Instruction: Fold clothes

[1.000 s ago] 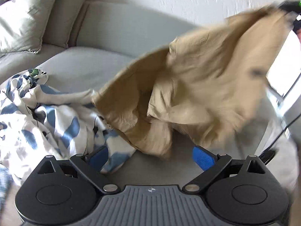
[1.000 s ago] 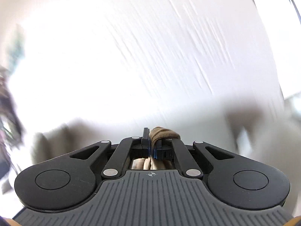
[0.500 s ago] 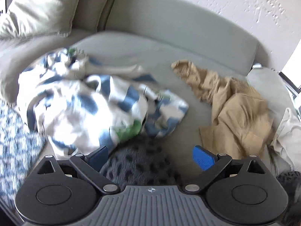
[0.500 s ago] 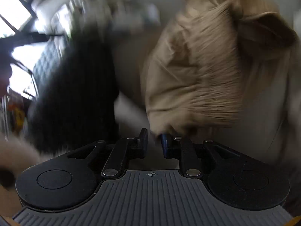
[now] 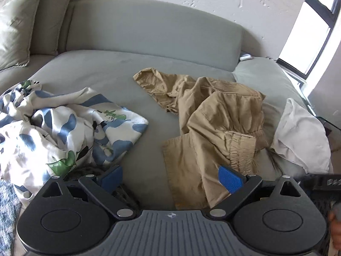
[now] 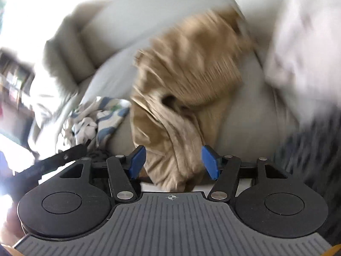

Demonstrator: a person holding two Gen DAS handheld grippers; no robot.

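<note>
Crumpled tan trousers [image 5: 213, 115] lie on the grey sofa seat [image 5: 119, 74], right of centre. They also show, blurred, in the right wrist view [image 6: 183, 89]. My left gripper [image 5: 170, 179] is open and empty, just above the seat near the trousers' lower edge. My right gripper [image 6: 173, 163] is open, its blue pads either side of a fold of the trousers without closing on it. A white garment with blue and green print [image 5: 59, 128] lies heaped at the left.
A white cloth [image 5: 300, 134] lies at the sofa's right end. A dark spotted fabric [image 5: 123, 194] sits under the left gripper. Cushions [image 5: 12, 23] stand at the back left. A window [image 5: 309, 27] is at the right. A dark garment [image 6: 315, 149] is blurred.
The right gripper held the trousers high, dropped them on the seat and opened wide. The left gripper's view steadied and moved a little to the right; it stayed open.
</note>
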